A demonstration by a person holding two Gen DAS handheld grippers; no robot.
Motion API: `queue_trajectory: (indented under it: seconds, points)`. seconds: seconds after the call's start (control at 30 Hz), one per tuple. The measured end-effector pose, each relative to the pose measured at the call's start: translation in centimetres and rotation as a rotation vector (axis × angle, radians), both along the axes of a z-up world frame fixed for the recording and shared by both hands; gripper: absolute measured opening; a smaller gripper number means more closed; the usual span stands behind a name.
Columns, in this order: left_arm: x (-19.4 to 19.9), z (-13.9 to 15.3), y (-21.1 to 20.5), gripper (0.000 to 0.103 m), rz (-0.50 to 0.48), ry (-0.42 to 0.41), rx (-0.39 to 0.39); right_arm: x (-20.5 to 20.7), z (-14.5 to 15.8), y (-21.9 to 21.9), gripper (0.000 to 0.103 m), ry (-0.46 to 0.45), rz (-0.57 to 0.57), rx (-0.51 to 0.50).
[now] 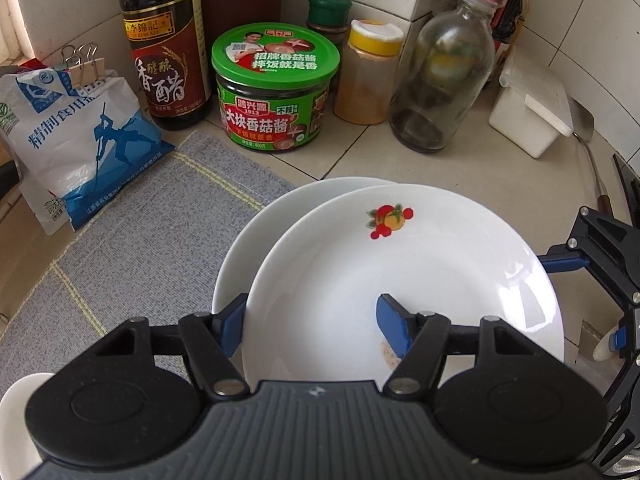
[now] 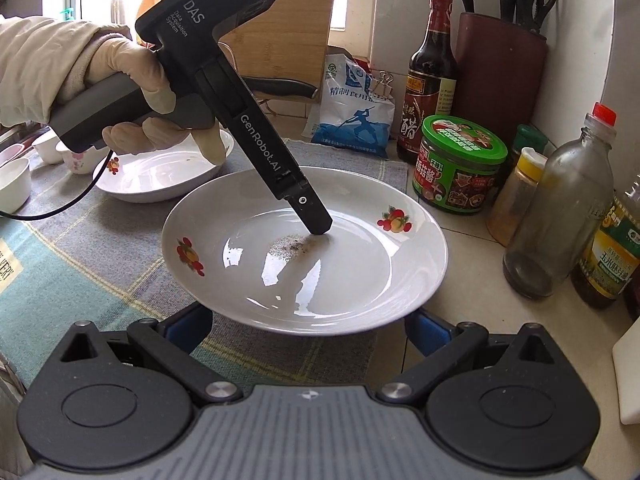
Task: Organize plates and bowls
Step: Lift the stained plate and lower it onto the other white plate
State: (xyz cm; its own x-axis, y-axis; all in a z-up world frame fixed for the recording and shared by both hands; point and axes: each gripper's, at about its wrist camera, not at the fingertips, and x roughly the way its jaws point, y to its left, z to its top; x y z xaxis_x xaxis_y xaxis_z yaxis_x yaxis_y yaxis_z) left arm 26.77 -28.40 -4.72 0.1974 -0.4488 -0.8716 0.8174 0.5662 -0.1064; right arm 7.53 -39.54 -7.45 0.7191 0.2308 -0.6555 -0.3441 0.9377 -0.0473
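A white plate with fruit prints [image 1: 400, 280] [image 2: 320, 276] hangs a little above the counter. My left gripper [image 1: 314, 322] is shut on its rim. One blue finger [image 1: 394, 328] lies inside the plate and the other [image 1: 234, 318] sits outside the rim. In the right wrist view a gloved hand holds that gripper, whose inner finger [image 2: 316, 220] touches the plate's floor. My right gripper [image 2: 310, 326] [image 1: 588, 300] stands open, its two fingers spread wide under the plate's near rim. A second white plate [image 1: 248, 240] [image 2: 160, 176] rests on the grey mat, behind and to the left.
Along the wall stand a vinegar bottle [image 1: 166, 40], a green sauce jar [image 1: 276, 92], a yellow-lidded spice jar [image 1: 370, 76], a glass bottle [image 1: 444, 76], a white box [image 1: 532, 116] and a salt bag [image 1: 76, 136]. Small white bowls [image 2: 16, 184] sit at the far left.
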Motion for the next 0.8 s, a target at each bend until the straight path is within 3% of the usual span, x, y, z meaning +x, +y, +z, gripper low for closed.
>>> queue_trajectory:
  seconds: [0.8]
  points:
    - [0.31,0.09,-0.46,0.068,0.003,-0.018,0.0,-0.26,0.47,0.04,0.103,-0.014,-0.02,-0.019]
